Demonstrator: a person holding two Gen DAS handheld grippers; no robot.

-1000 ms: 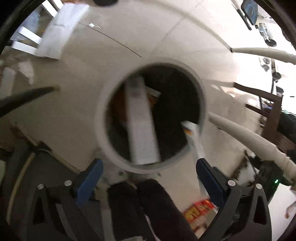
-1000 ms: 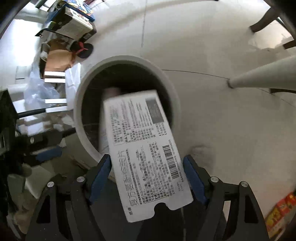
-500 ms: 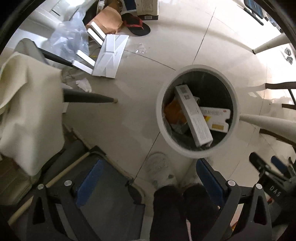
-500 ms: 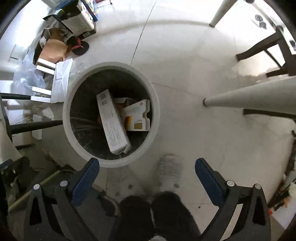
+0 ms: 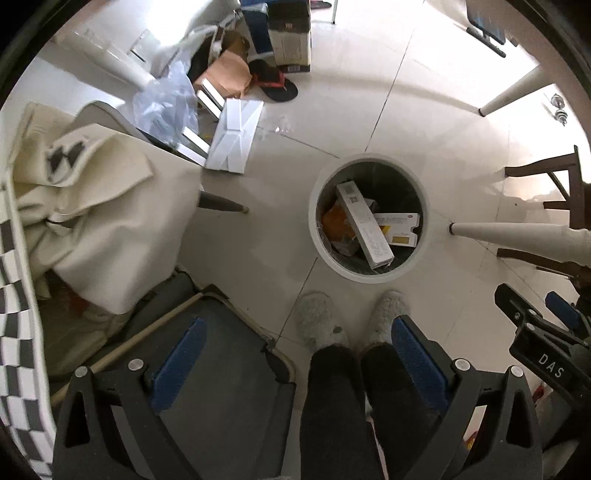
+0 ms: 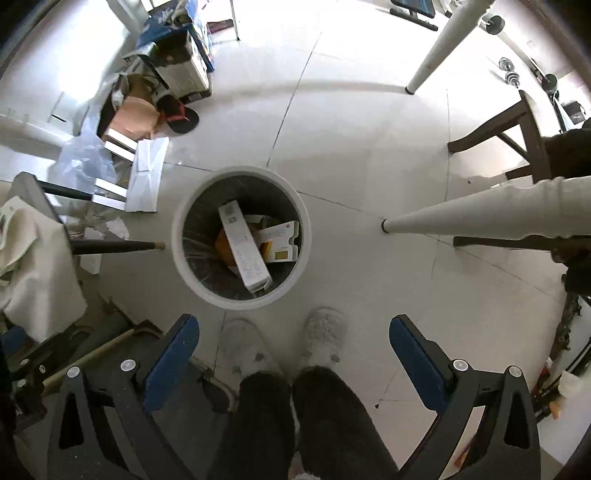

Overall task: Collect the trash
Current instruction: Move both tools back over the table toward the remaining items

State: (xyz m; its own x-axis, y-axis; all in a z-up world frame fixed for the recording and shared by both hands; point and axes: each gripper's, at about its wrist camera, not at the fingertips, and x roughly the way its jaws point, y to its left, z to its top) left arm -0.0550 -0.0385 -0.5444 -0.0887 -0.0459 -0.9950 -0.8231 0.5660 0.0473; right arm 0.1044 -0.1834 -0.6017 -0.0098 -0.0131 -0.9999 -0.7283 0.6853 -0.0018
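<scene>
A round white trash bin stands on the tiled floor below me. In it lie a long white box, a white and yellow carton and orange packaging. My left gripper is open and empty, high above the floor, left of the bin. My right gripper is open and empty, high above the floor near the bin. The right gripper's body also shows at the right edge of the left wrist view.
The person's slippered feet stand just in front of the bin. White table legs and a dark chair are to the right. A chair with cream cloth, flat white cardboard, a plastic bag and boxes are to the left.
The right gripper opened and the white box it held dropped into the bin. Both grippers rose away from the bin, which now looks smaller and farther below.
</scene>
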